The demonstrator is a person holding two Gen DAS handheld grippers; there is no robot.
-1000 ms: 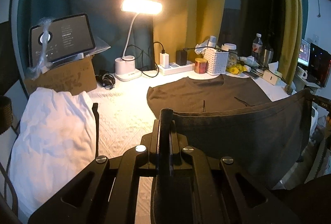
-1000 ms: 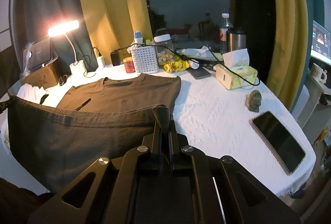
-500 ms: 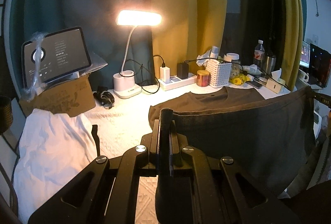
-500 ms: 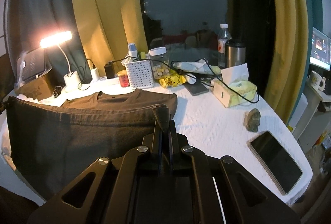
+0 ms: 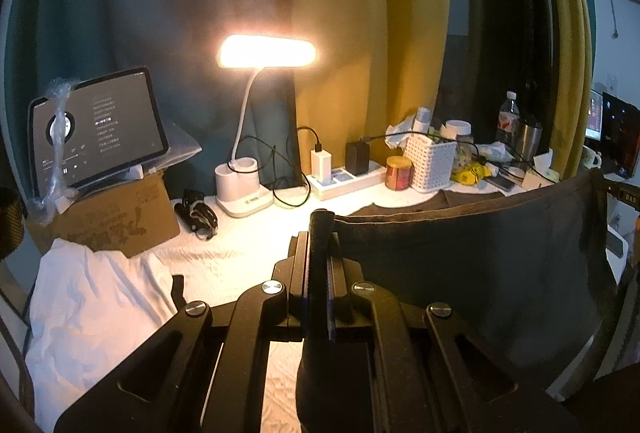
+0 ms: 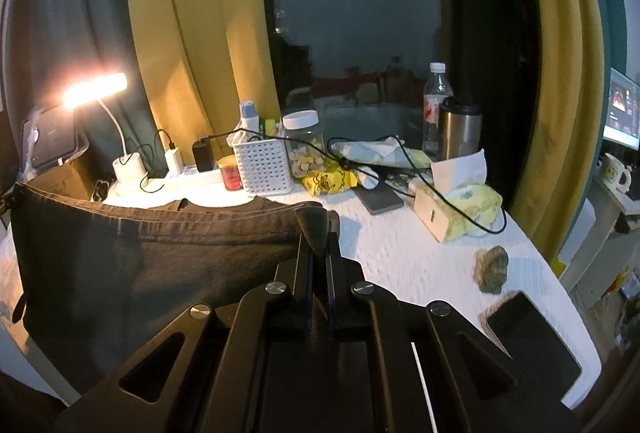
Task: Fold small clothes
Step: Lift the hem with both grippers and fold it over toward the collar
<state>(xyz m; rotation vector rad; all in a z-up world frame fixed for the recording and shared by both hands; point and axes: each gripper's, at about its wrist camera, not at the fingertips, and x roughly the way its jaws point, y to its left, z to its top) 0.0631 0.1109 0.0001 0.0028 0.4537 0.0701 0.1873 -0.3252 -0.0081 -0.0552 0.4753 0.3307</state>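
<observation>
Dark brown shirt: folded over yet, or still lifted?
Lifted, not folded: the dark brown cotton shirt hangs taut between the left claw and right claw, its collar end on the white table.

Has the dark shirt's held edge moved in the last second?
Yes. In the right wrist view the dark shirt hem has risen against the white basket, now hiding most of the flat part on the table; both grippers hold it taut.

Home: curtains [image 5: 372,33], desk lamp [image 5: 266,51]
</observation>
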